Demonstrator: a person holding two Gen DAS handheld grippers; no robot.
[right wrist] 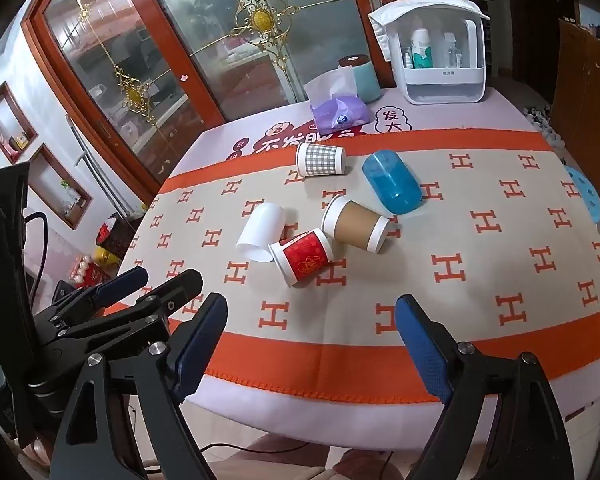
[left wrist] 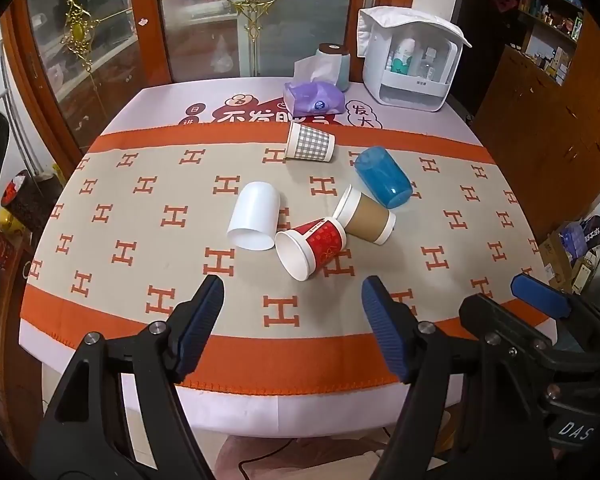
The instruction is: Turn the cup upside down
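Note:
Several cups lie on their sides on the cloth-covered table: a white cup (left wrist: 254, 217) (right wrist: 262, 230), a red paper cup (left wrist: 311, 247) (right wrist: 300, 257), a brown sleeved cup (left wrist: 365, 214) (right wrist: 356, 224), a blue plastic cup (left wrist: 382, 176) (right wrist: 392, 186) and a checked paper cup (left wrist: 310, 142) (right wrist: 320, 159). My left gripper (left wrist: 292, 300) is open and empty over the table's near edge, short of the cups. My right gripper (right wrist: 312, 316) is open and empty, also at the near edge. Each gripper shows in the other's view, the right one (left wrist: 540, 300) and the left one (right wrist: 140, 284).
At the table's back stand a purple tissue pack (left wrist: 314, 98), a teal canister (left wrist: 334, 65) and a white storage box with bottles (left wrist: 414, 64). Glass cabinet doors are behind the table. A wooden cabinet stands to the right, clutter on the floor to the left.

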